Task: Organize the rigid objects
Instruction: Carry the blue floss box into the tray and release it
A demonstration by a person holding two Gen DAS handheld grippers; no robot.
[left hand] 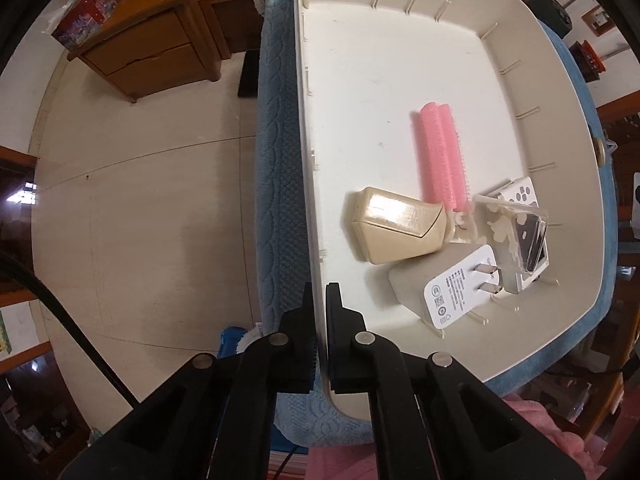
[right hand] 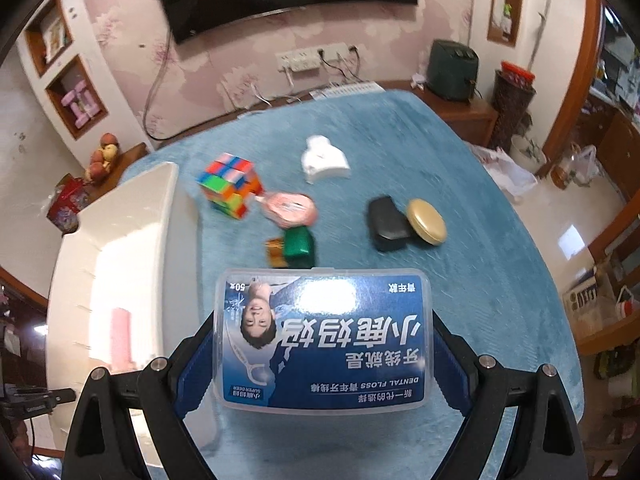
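Observation:
My left gripper (left hand: pixel 319 300) is shut on the near left rim of the white tray (left hand: pixel 308 128), one finger on each side of its wall. In the tray lie a pink hair roller (left hand: pixel 442 156), a beige box (left hand: pixel 394 226), a white plug adapter (left hand: pixel 448 292) and a clear plastic case (left hand: pixel 516 232). My right gripper (right hand: pixel 324 344) is shut on a clear dental floss box (right hand: pixel 324 340) with a blue label, held above the blue cloth. The tray shows at the left of the right wrist view (right hand: pixel 132 240).
On the blue cloth (right hand: pixel 460 160) lie a colour cube (right hand: pixel 230 184), a pink tape dispenser (right hand: pixel 290 208), a green and gold packet (right hand: pixel 294 246), a white object (right hand: pixel 324 160), a black case (right hand: pixel 386 222) and a gold round lid (right hand: pixel 426 222). A wooden cabinet (left hand: pixel 148 40) stands on the floor at left.

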